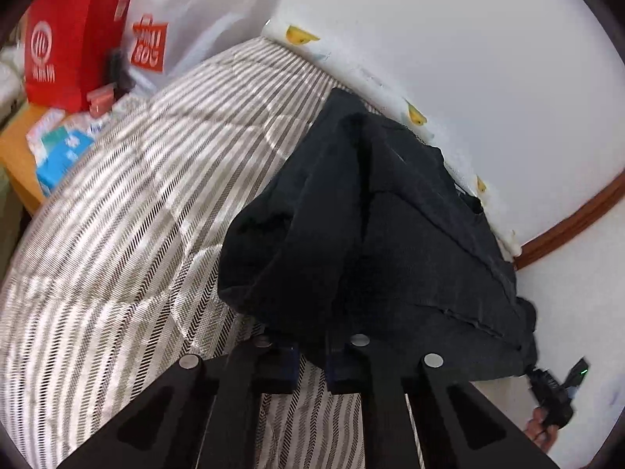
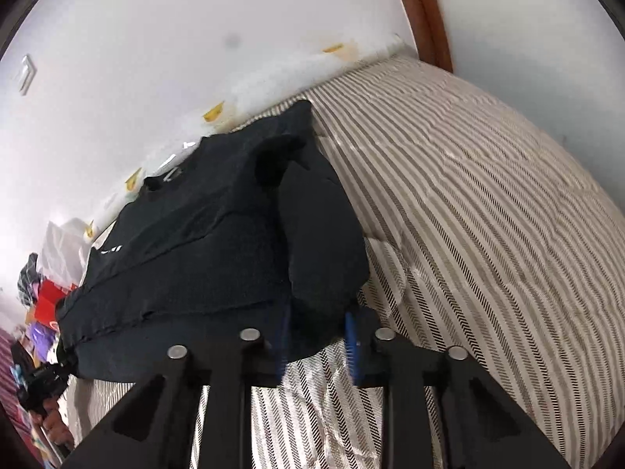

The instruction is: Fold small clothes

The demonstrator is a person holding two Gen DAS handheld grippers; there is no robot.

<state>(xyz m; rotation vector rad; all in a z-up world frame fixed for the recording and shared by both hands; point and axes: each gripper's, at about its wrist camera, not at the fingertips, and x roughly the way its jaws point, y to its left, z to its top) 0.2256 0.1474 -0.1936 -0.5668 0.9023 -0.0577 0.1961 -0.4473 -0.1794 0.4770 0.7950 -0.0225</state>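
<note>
A black garment (image 1: 375, 234) hangs lifted above the striped bedspread (image 1: 136, 195), close to the white wall (image 1: 449, 39), its far edge trailing toward the bed. The left gripper (image 1: 310, 367) pinches one near corner between narrowly parted fingers; the right gripper (image 2: 318, 346) grips the other corner, blue pads (image 2: 350, 334) pressed into the cloth. A red bag (image 1: 62, 43) sits beyond the bed.
</note>
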